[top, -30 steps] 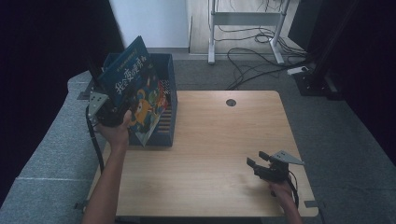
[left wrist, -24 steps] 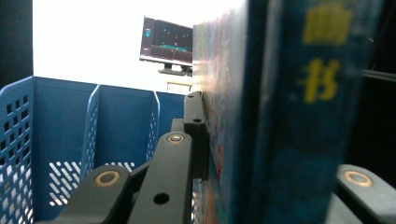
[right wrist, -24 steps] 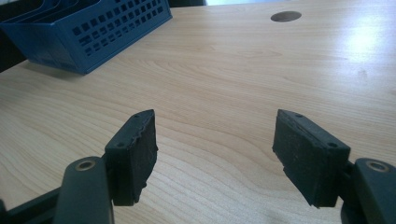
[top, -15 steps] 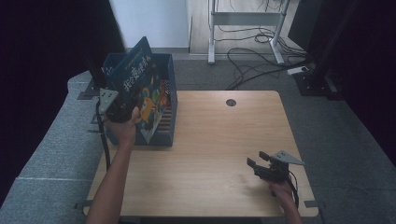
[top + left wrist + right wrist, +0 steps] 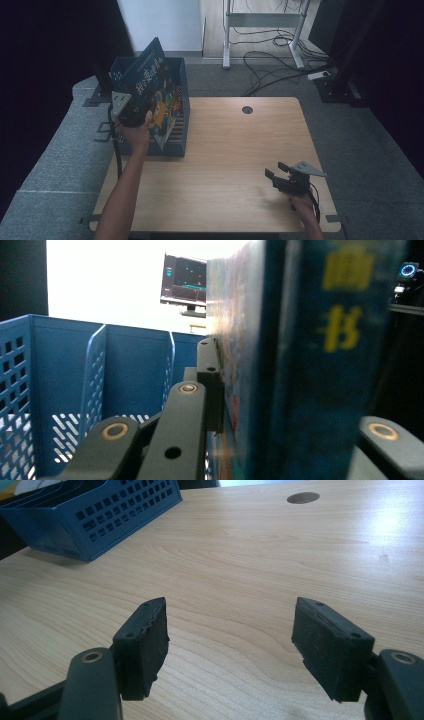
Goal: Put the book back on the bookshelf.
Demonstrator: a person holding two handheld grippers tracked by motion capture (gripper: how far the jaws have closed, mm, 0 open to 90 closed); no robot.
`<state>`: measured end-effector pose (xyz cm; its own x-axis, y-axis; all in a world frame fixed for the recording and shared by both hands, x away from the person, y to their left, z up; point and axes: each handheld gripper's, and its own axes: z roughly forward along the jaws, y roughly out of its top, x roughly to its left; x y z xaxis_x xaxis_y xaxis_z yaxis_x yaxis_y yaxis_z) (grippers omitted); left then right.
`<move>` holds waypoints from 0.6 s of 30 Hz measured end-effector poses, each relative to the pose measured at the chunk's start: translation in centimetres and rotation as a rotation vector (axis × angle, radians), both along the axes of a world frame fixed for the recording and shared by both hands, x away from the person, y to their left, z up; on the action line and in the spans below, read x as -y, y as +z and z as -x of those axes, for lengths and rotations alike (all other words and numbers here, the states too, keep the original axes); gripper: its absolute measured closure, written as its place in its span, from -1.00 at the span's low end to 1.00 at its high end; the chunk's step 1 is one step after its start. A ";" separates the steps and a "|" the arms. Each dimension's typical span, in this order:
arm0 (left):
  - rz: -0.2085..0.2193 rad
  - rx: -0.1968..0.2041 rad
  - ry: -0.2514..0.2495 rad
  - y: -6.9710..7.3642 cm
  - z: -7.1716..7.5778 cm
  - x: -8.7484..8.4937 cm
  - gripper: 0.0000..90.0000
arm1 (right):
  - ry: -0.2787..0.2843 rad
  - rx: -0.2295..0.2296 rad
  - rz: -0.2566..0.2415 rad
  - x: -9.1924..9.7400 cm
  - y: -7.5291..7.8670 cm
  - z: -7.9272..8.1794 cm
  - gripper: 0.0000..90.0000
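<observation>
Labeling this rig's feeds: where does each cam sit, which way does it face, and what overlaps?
High view: above the person's side, looking forward and down at the wooden table; both forearms, left gripper, right gripper.
Left gripper view: rides the left gripper, jaws clamped on the picture book, facing the blue file crate.
Right gripper view: low over the table, open jaws.
Shared: crate and table in high and right gripper views.

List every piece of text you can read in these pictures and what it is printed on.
White characters on the book cover, held in the left gripper: too small to read.
Yellow characters on the book's spine: blurred, unreadable.
Monitor graphics: no legible text.
Blue file box, table: none.
</observation>
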<state>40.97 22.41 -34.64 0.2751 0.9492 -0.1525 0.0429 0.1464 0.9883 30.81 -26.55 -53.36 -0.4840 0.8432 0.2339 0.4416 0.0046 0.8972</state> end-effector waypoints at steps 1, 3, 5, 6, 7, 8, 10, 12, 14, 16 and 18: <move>0.002 -0.002 -0.002 -0.1 -0.1 0.1 0.82 | -0.001 -0.002 0.002 0.0 0.0 0.0 -0.33; 0.009 -0.009 -0.004 -0.1 -0.5 0.2 0.82 | -0.003 0.001 -0.001 0.1 0.0 0.0 -0.33; 0.009 -0.006 -0.001 -0.2 -0.7 0.5 0.82 | -0.003 0.000 -0.002 0.1 0.0 0.0 -0.33; 0.001 -0.004 0.000 -0.3 -0.8 0.6 0.82 | -0.001 -0.001 -0.002 0.1 0.0 0.0 -0.33; -0.010 -0.001 0.003 -0.4 -0.9 0.9 0.82 | -0.001 -0.001 -0.004 0.2 0.0 0.0 -0.33; -0.019 0.002 0.007 -0.5 -1.0 1.0 0.82 | -0.001 0.000 -0.009 0.2 0.0 0.0 -0.33; -0.030 0.004 0.013 -0.7 -1.2 1.3 0.82 | 0.000 -0.003 -0.010 0.2 0.0 0.0 -0.33; -0.029 0.007 0.015 -0.8 -1.2 1.4 0.82 | -0.002 -0.003 -0.010 0.2 0.0 0.0 -0.33; -0.022 0.009 0.020 -1.0 -1.5 1.6 0.82 | -0.004 -0.006 -0.006 0.2 -0.1 -0.1 -0.33; -0.023 -0.002 0.028 -0.9 -1.7 1.6 0.82 | -0.004 -0.008 -0.002 0.2 -0.1 -0.1 -0.33; -0.021 -0.002 0.038 -1.0 -1.9 1.5 0.82 | -0.004 -0.007 -0.005 0.2 -0.1 0.0 -0.33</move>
<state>42.84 20.87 -35.65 0.2386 0.9620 -0.1326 0.0402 0.1267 0.9911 30.85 -26.74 -53.45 -0.4791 0.8439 0.2413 0.4474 -0.0017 0.8943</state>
